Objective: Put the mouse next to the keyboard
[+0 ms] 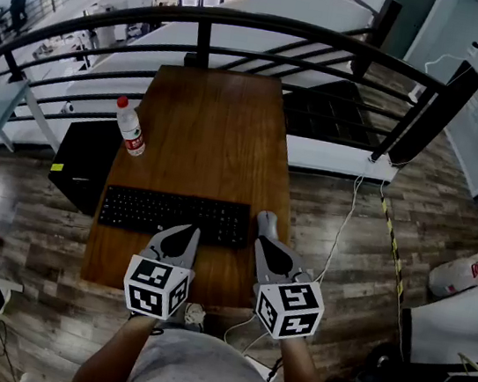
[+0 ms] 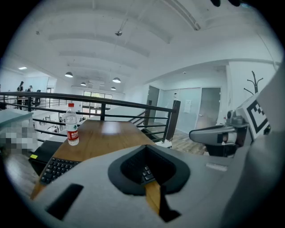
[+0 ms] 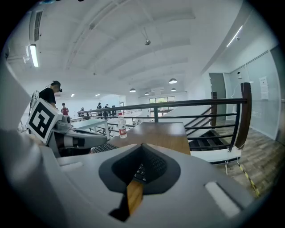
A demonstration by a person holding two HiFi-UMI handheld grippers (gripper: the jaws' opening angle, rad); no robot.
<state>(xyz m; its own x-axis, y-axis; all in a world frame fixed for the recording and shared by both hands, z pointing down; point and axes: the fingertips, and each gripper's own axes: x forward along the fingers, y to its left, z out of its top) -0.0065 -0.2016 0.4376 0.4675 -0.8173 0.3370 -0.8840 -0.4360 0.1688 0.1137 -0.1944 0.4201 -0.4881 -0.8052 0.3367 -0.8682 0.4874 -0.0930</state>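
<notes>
A black keyboard (image 1: 173, 214) lies across the near part of the wooden table (image 1: 213, 128). A small grey shape that looks like the mouse (image 1: 266, 224) rests on the table at the keyboard's right end. My right gripper (image 1: 269, 244) hovers just behind it, jaws shut with nothing between them; in the right gripper view only keyboard keys (image 3: 140, 171) and wood show through the jaws' hollow. My left gripper (image 1: 185, 230) hangs over the keyboard's near edge, jaws together and empty. The left gripper view shows the keyboard (image 2: 55, 168) and the right gripper's pointed jaws (image 2: 200, 133).
A water bottle (image 1: 130, 128) with a red cap and label stands upright at the table's left edge, beyond the keyboard. A black railing (image 1: 246, 26) curves behind the table. A black box (image 1: 83, 162) sits on the floor to the left, and cables (image 1: 346, 219) trail on the right.
</notes>
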